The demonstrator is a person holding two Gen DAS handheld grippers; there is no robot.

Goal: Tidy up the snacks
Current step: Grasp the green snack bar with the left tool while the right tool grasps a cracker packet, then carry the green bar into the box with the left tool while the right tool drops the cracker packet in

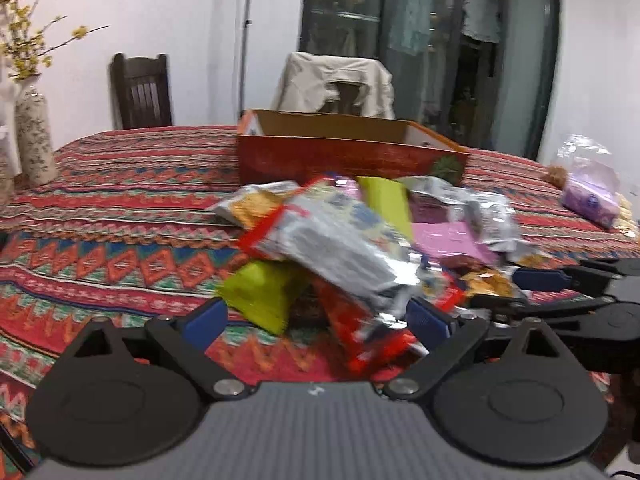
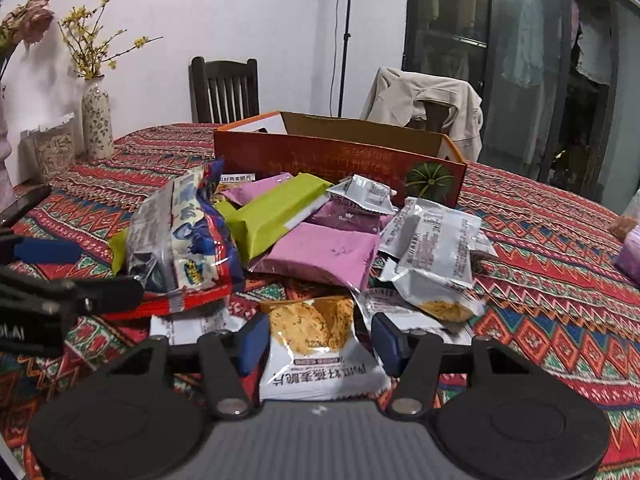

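Mostly one heap: snack packets [image 2: 320,240] piled on the patterned tablecloth [image 2: 560,248], just in front of the orange cardboard box [image 2: 340,156]. Right gripper [image 2: 320,340] spread wide, a white cracker packet [image 2: 316,352] lying between its blue pads, no clear contact. Left gripper [image 1: 316,320] also released, straddling the near edge of the heap, a red packet [image 1: 360,332] between its fingers. Floral vase [image 2: 96,120] well left of the box.

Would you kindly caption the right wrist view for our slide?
Open right gripper straddling a cracker packet before the snack pile and orange box.
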